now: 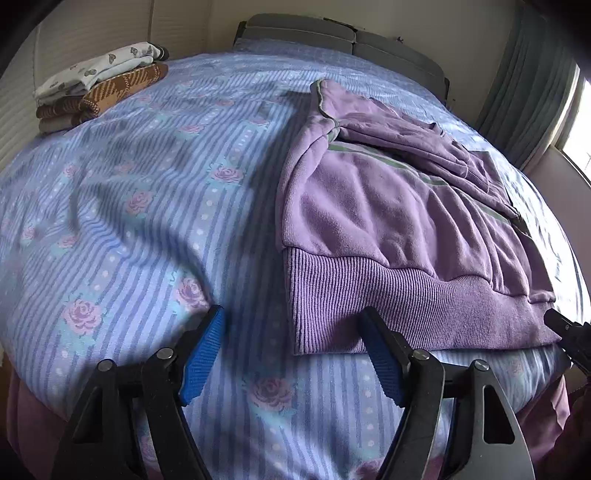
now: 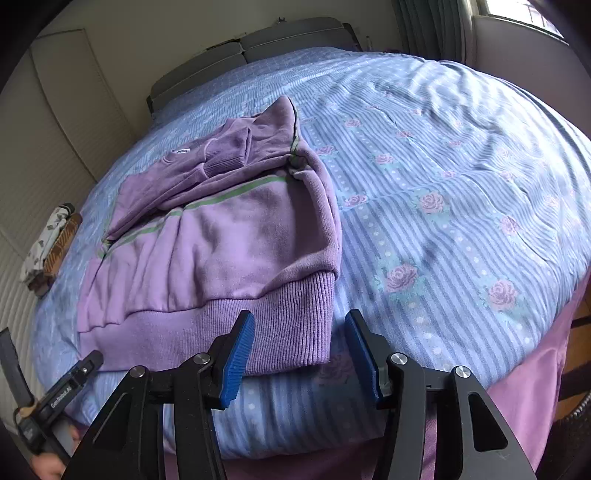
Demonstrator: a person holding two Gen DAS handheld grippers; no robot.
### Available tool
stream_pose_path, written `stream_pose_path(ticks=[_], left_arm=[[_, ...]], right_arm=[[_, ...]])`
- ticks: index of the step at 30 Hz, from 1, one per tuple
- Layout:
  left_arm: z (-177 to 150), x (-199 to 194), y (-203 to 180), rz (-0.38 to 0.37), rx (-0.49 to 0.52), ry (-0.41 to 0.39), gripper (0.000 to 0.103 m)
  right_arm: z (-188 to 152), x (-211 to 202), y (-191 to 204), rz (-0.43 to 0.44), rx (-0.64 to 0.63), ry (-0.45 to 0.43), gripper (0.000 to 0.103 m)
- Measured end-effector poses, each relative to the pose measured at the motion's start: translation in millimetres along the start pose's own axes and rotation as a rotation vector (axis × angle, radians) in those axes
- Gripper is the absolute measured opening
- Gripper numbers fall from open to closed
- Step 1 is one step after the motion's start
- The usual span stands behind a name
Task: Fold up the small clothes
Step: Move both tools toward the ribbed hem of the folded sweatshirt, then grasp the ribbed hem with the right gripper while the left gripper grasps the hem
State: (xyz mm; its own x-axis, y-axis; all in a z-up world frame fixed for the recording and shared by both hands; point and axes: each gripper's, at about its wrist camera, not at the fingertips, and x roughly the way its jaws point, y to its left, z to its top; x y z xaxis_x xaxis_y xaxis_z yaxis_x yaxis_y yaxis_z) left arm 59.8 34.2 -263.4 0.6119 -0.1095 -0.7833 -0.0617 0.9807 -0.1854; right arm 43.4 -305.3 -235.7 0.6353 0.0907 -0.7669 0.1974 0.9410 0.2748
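Note:
A purple sweatshirt (image 1: 388,221) with a green stripe and ribbed hem lies on the bed, its sleeves folded over the body; it also shows in the right wrist view (image 2: 229,236). My left gripper (image 1: 293,321) is open and empty, hovering over the hem's near left corner. My right gripper (image 2: 301,325) is open and empty, with the hem's near right corner between its blue pads. The right gripper's tip shows in the left wrist view (image 1: 565,328), and the left gripper shows in the right wrist view (image 2: 85,365).
The bed has a blue striped quilt with roses (image 1: 129,229). A stack of folded clothes (image 1: 99,85) sits at the far left corner, by the wall; it also shows in the right wrist view (image 2: 51,243). A grey headboard (image 1: 332,33) and a curtained window (image 2: 517,11) lie beyond.

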Motion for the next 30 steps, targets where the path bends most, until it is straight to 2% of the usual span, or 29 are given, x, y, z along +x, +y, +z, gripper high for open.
stream_pose_path(ticks=[4, 6, 8, 10, 14, 18, 21, 26, 30], left_arm=[[0.3, -0.1, -2.7, -0.012, 0.006, -0.003, 0.056], [0.9, -0.5, -3.3, -0.028, 0.006, -0.006, 0.046], [1.2, 0.7, -5.8, -0.055, 0.016, 0.003, 0.028], [0.6, 0.8, -9.5, -0.064, 0.032, 0.005, 0.023], [1.9, 0.1, -6.7, -0.073, 0.015, 0.004, 0.012], [2.1, -3.6, -8.0, -0.08, 0.021, -0.006, 0.01], [2.1, -8.5, -9.4, -0.074, 0.03, -0.015, 0.009], [3.8, -18.2, -9.9, -0.065, 0.032, -0.024, 0.009], [9.7, -34.8, -12.3, -0.082, 0.026, -0.065, 0.009]], right_arm=[[1.6, 3.4, -9.6, 0.063, 0.056, 0.017, 0.053], [1.8, 3.6, -12.4, 0.086, 0.08, 0.018, 0.053], [1.7, 4.5, -13.1, 0.095, 0.087, 0.023, 0.05], [1.5, 5.7, -13.1, 0.11, 0.09, 0.031, 0.044], [2.1, 9.4, -17.9, 0.167, 0.128, 0.047, 0.039], [0.5, 9.6, -32.8, 0.216, 0.212, 0.06, 0.016], [0.1, 6.2, -38.3, 0.245, 0.246, 0.052, 0.013], [1.9, -7.9, -33.4, 0.233, 0.226, 0.009, 0.011], [4.0, -23.4, -31.2, 0.249, 0.218, -0.034, 0.011]])
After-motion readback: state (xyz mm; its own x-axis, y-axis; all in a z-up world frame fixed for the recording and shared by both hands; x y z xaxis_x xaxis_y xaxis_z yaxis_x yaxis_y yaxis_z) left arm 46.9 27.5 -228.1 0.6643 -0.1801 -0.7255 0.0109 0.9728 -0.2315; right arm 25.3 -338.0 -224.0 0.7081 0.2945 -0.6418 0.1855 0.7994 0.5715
